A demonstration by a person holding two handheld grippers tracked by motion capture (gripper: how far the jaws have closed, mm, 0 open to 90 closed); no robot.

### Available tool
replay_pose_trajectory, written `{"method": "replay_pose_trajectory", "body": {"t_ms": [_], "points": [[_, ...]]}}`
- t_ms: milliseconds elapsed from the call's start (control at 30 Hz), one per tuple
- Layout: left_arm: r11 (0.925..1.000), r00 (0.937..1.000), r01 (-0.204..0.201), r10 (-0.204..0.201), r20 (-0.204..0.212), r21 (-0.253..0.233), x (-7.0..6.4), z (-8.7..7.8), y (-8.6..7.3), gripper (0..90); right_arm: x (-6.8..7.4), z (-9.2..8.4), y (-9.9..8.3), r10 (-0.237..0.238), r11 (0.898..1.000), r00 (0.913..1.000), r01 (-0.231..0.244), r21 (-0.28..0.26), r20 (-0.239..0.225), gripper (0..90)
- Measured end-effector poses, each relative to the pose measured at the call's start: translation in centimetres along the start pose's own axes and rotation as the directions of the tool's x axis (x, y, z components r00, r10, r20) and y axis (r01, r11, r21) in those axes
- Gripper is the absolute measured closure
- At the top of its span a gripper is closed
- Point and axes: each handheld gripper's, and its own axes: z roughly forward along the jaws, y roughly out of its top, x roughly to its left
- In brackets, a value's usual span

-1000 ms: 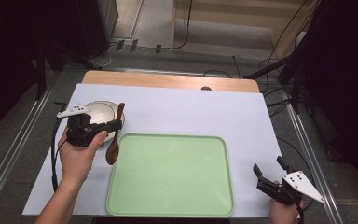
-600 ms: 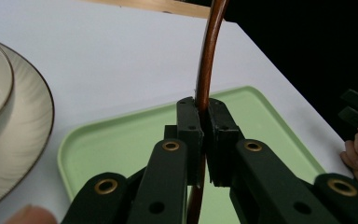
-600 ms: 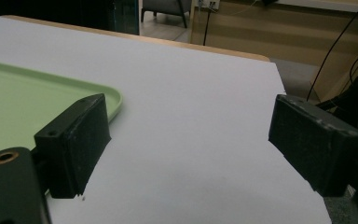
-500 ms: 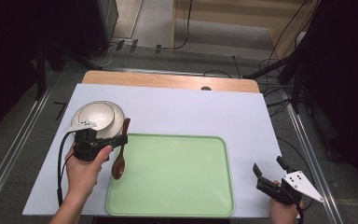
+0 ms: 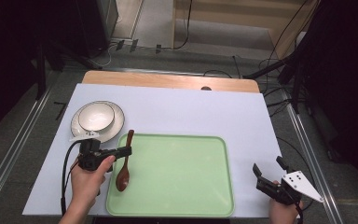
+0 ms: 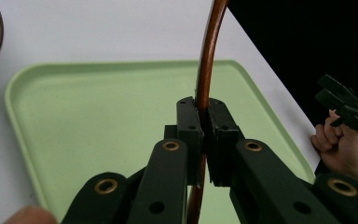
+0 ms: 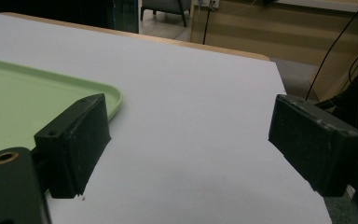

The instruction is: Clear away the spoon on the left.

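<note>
Green tray [image 5: 177,177] sits on the white table [image 5: 191,112], bowl on plate [image 5: 97,119] just beside it. Left gripper [image 5: 127,150] pinches the wooden spoon [image 5: 123,175] mid-handle, scoop over the tray's left edge. Right gripper [image 5: 268,169] spread, empty. Spoon likely light, stiff, smooth; the handle suits the grip.

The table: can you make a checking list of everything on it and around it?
Surface: white sheet over a wooden table.
Job's things: brown wooden spoon over the left end of the green tray, bowl end low on the tray; whether it touches cannot be told.
Clutter: white bowl on a plate, beside the tray's far left corner.
Grippers: left hand-held gripper shut on the spoon handle; right hand-held gripper open, holding nothing, by the table's near right corner.
Cables: black cable trailing from the left one; more on the floor.
Surroundings: dark floor, wooden panel behind.
</note>
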Motion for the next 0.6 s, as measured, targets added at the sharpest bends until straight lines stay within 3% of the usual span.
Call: {"method": "replay_pose_trajectory", "body": {"t_ms": [167, 200, 367, 600], "points": [[0.9997, 0.9998, 0.015, -0.015, 0.01, 0.017, 0.9, 0.6, -0.4, 84.8, 0.0, 0.0, 0.0, -0.002, 1.0, 1.0, 0.002, 0.0, -0.001, 13.2], [0.9994, 0.9991, 0.029, -0.029, 0.03, 0.018, 1.1, 0.7, -0.4, 83.6, 0.0, 0.0, 0.0, -0.002, 1.0, 1.0, 0.002, 0.001, -0.003, 13.2], [0.9984, 0.9966, 0.049, -0.051, 0.065, 0.026, 2.0, 1.1, -0.7, 70.0, 0.0, 0.0, 0.0, 0.0, 1.0, 1.0, 0.0, 0.002, -0.004, 13.2], [0.9972, 0.9968, 0.062, -0.064, 0.047, 0.041, 2.9, 1.8, -1.3, 58.0, 0.0, 0.0, 0.0, 0.0, 1.0, 1.0, 0.0, 0.001, -0.002, 13.2]]}}
